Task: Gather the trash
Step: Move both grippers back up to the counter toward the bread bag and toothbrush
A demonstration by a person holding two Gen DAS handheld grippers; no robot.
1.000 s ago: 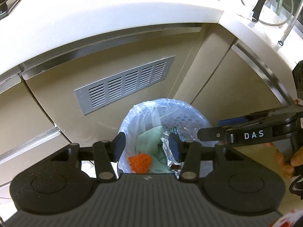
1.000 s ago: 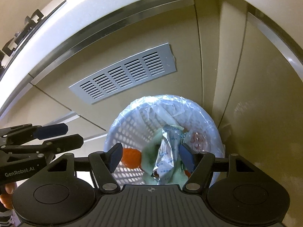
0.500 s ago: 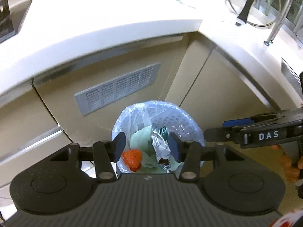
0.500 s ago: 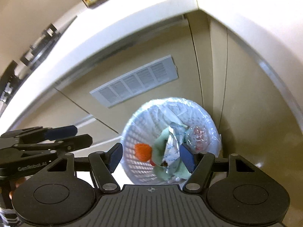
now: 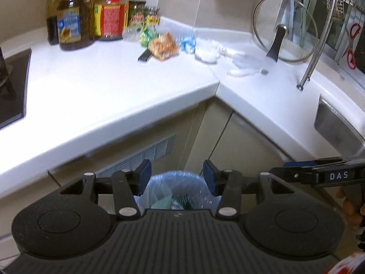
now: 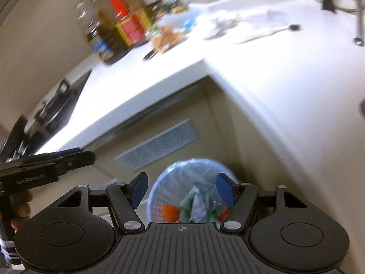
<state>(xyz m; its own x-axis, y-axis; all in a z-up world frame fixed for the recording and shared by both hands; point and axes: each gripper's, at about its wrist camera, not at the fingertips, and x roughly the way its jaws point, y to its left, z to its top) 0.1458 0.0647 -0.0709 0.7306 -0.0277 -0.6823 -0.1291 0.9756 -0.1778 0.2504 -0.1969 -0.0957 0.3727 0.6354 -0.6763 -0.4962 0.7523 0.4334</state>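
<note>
Two grippers hang empty over the bin, pads apart with nothing between them. The left gripper (image 5: 176, 178) has its jaws about half open; the right gripper (image 6: 180, 189) stands somewhat wider. Neither has hold of anything.

Nearest, at the lower middle of both views, the lined basket bin (image 6: 173, 178) sits on the floor against the cabinet corner, already holding a green scrap, something orange and a crumpled wrapper. To my eye a drop-off is done and the step in hand is the reach for the next piece.

Both tools tilt forward and down, side by side: the right one shows at the right edge of the left view, the left one at the left edge of the right view, a hand (image 6: 19, 212) wrapped on its grip.

Farther off, at the upper middle of the frame, the remaining trash lies on the white desk (image 5: 102, 86): a brown snack wrapper (image 5: 163, 45), a crushed bottle with a blue label (image 5: 188, 40) and clear plastic (image 5: 246, 65) toward the pot lid (image 5: 285, 28). The oil bottles (image 5: 75, 16) behind look like keepers. Next, I'd judge, one gripper must go over the desk edge and close on a wrapper.
</note>
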